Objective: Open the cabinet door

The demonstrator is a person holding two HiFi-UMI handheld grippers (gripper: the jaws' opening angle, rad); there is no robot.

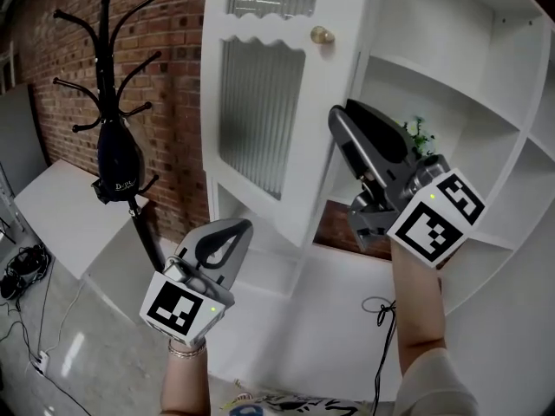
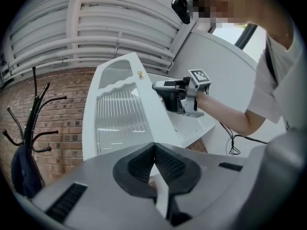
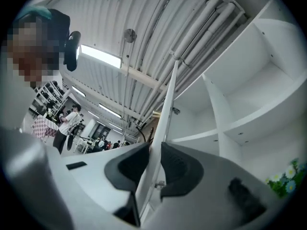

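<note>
The white cabinet door has ribbed glass panels and a small brass knob, and it stands swung out from the cabinet. My right gripper is at the door's free edge, below the knob. In the right gripper view the door's thin edge runs up between the two pads, and my right gripper is shut on it. My left gripper hangs low in front of the door, apart from it. Its pads meet with nothing between them in the left gripper view, which also shows the door.
Open white shelves fill the cabinet behind the door, with a small green plant on one. A black coat stand with a dark bag stands at the left before a brick wall. A cable hangs at the cabinet's lower front.
</note>
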